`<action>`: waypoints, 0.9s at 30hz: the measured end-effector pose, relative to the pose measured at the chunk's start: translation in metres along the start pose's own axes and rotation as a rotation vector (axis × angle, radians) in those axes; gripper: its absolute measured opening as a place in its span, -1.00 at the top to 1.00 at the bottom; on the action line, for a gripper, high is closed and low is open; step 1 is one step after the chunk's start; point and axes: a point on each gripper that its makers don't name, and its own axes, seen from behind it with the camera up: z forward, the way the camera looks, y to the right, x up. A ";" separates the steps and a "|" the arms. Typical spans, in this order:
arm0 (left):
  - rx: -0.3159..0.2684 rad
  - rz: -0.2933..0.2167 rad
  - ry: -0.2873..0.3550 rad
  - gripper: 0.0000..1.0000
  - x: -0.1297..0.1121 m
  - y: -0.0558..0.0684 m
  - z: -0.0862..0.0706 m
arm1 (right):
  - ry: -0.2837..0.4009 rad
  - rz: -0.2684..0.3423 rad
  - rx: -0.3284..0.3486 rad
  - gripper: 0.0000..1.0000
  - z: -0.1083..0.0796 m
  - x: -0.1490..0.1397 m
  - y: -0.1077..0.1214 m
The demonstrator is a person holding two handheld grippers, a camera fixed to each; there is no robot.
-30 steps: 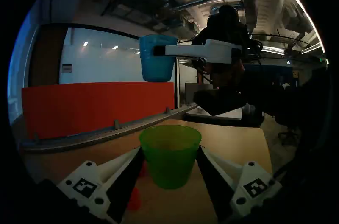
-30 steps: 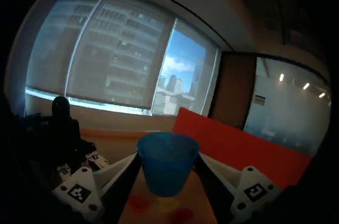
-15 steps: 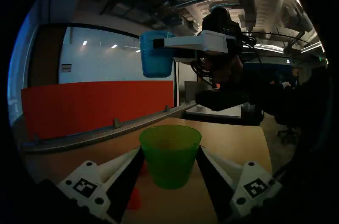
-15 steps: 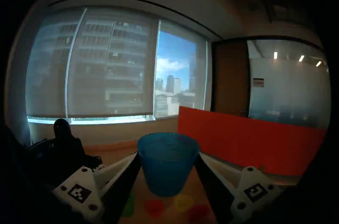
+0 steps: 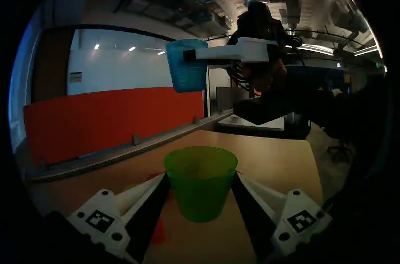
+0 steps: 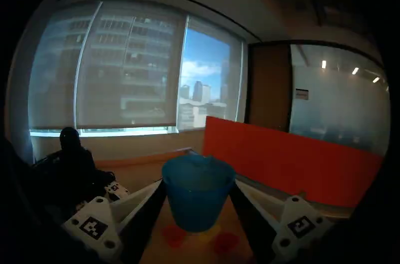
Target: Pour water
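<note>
A green cup [image 5: 201,182] is clamped between the fingers of my left gripper [image 5: 200,189], held upright over the wooden table [image 5: 280,164]. High above and beyond it in the left gripper view hangs a blue cup [image 5: 187,72], tilted slightly and held by my right gripper [image 5: 192,66] with its white arm reaching in from the right. In the right gripper view the blue cup [image 6: 198,193] sits between the fingers of my right gripper [image 6: 198,199], which is shut on it. The left gripper [image 6: 107,191] shows dimly at lower left.
An orange partition [image 5: 110,119] with a metal rail [image 5: 135,146] runs behind the table. Red and yellow round markers [image 6: 200,239] lie on the table below the blue cup. Large windows [image 6: 130,74] face the room. A dark office chair [image 5: 340,156] stands far right.
The blue cup has tipped a little and shifted slightly right in the left gripper view. The right gripper's view has swung, with the table markers shifting. The green cup has held still.
</note>
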 end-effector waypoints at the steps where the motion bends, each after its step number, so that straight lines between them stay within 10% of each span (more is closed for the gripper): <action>1: -0.002 0.003 -0.008 -0.66 -0.002 0.001 0.000 | -0.007 0.000 -0.002 -0.76 -0.002 -0.003 0.002; 27: -0.083 0.051 -0.316 -0.67 -0.091 0.009 0.019 | -0.190 0.035 -0.044 -0.78 -0.025 -0.113 0.043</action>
